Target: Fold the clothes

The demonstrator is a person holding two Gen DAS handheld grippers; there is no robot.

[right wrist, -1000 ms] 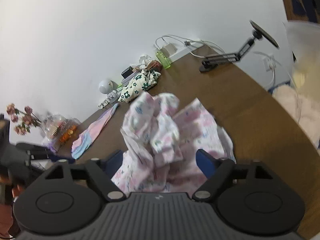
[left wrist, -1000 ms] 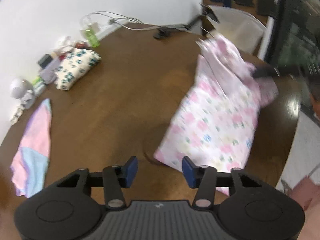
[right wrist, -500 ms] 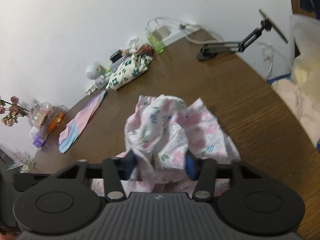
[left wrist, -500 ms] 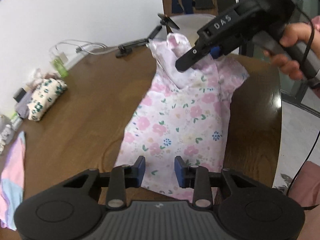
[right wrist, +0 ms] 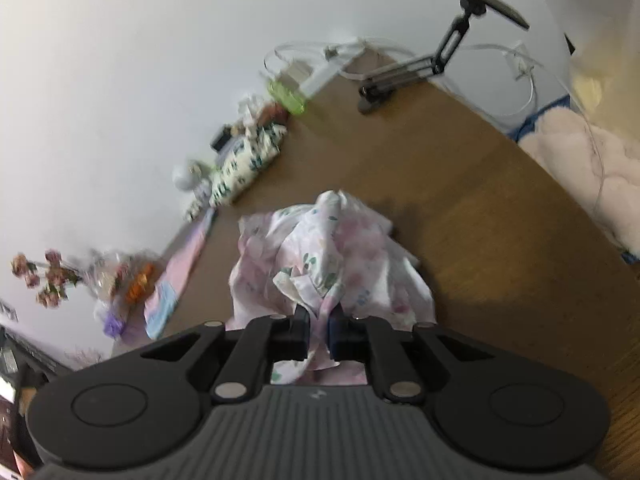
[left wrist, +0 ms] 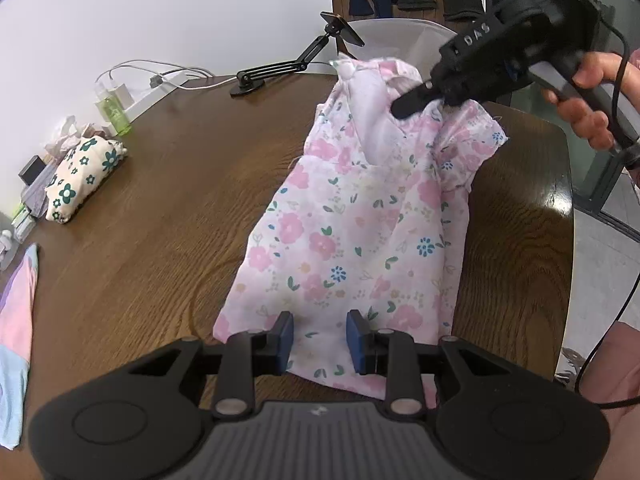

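Closing over the last second, the left gripper (left wrist: 319, 337) straddles the floral dress's (left wrist: 352, 232) near hem with a narrow gap, not pinching; the right gripper (right wrist: 318, 330) has clamped its bunched top, so the dress stretches lengthwise along the bench (left wrist: 168, 200) between them.

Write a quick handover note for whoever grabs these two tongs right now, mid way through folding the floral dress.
Right tongs: just closed, shut on bunched fabric at the top of the pink floral dress, lifting that end.
Left tongs: just narrowed, pads astride the hem with a gap, not pinching.
Dress lies lengthwise on the wooden table, unfolded.
A green-flowered cloth bundle sits by the wall; a pink and blue garment lies at the table's left edge.
Done: top end gripped. Left: grip hem, fold.
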